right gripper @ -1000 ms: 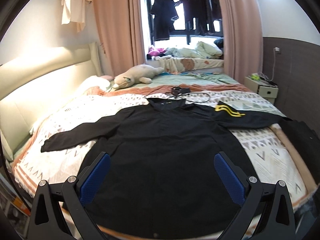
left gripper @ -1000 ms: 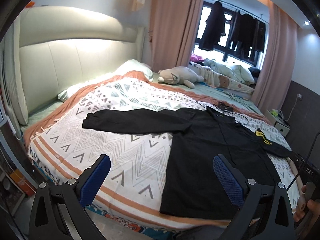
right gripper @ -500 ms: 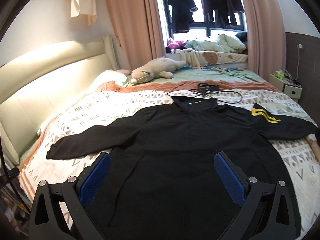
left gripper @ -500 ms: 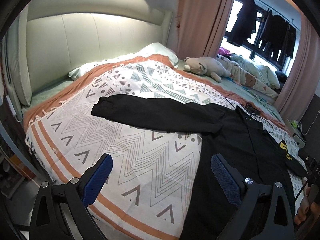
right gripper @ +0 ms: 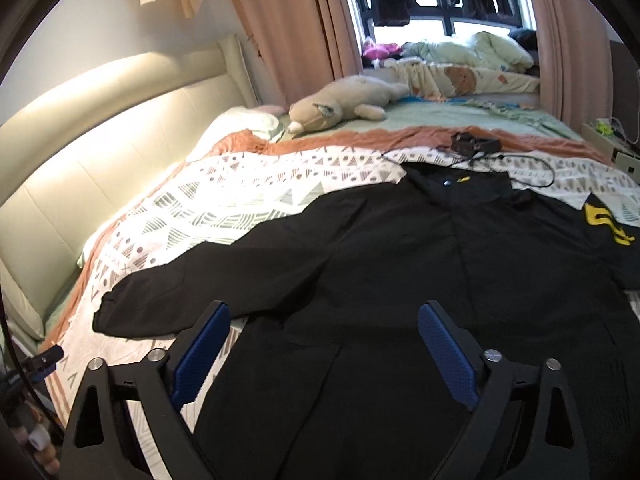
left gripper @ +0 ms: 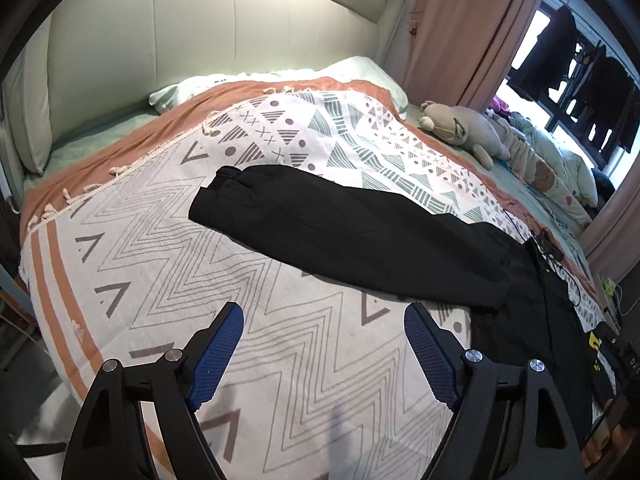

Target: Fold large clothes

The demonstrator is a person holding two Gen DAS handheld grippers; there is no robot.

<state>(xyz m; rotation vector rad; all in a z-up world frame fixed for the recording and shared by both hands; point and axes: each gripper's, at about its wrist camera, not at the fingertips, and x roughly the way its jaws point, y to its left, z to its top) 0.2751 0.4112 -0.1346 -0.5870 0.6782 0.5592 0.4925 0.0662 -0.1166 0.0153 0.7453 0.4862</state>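
Left gripper [left gripper: 324,328] fingers are standing wide apart, gripping nothing, hovering over the patterned blanket [left gripper: 168,264] just short of the outstretched sleeve [left gripper: 340,236]. Right gripper [right gripper: 324,332] fingers are also spread wide and empty, hanging above the body of the black jacket [right gripper: 400,280].

The jacket is lying flat and fully spread on the bed [right gripper: 120,140], collar toward the far side, one sleeve reaching out toward the headboard, the other, with a yellow mark [right gripper: 604,224], running off to the right.

Progress, judging from the layout: folding is not looking started. No crease or fold is showing, both sleeves are still out. Left to do: both sleeves in, then the body folded over.

Counts: one jacket, two sleeves, two grippers, one plush toy [right gripper: 340,108] near the curtains, one small dark device with a cable [right gripper: 474,144] lying past the collar. Several dark garments are hanging at the window; exact number is hard to tell.
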